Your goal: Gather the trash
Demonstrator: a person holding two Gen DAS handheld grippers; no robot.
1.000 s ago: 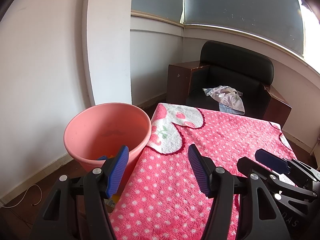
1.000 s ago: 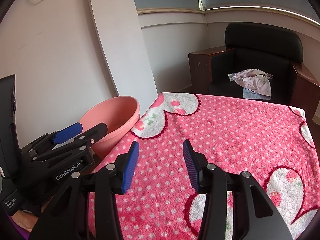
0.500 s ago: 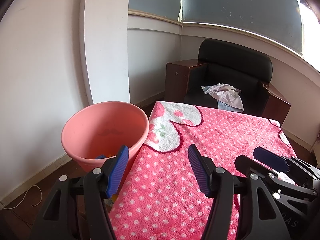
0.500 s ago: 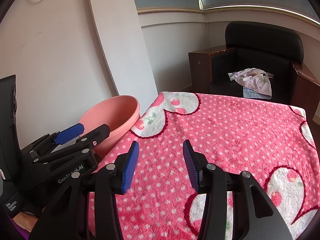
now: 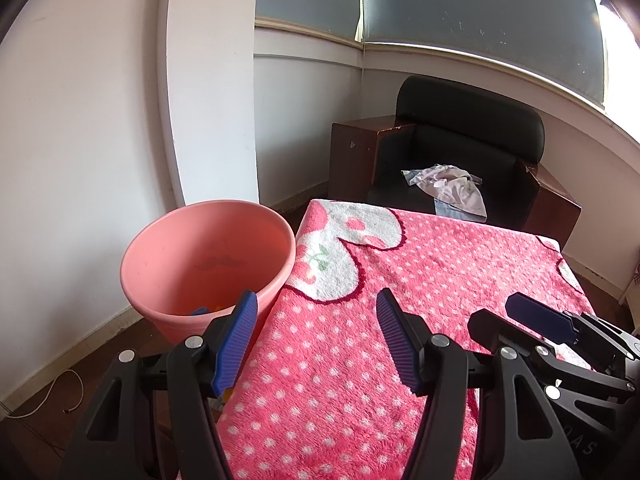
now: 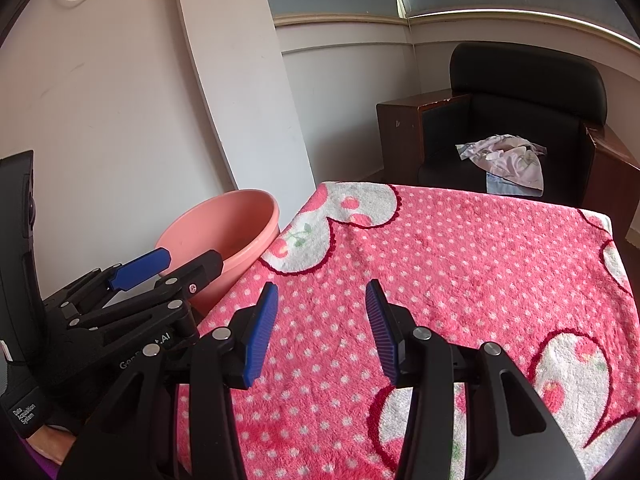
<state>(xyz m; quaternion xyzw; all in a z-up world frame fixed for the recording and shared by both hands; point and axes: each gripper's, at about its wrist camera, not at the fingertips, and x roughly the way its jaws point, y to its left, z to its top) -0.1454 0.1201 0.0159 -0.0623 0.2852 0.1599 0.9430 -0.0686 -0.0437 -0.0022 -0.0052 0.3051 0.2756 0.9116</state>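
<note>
Left wrist view, pink bucket (image 5: 208, 256) holding small scraps, both tools spread apart, empty.

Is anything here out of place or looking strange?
One thing stands out: a crumpled cloth lies loose on the seat of the black armchair. The pink blanket lies flat, and the pink bucket stands upright beside it.
</note>
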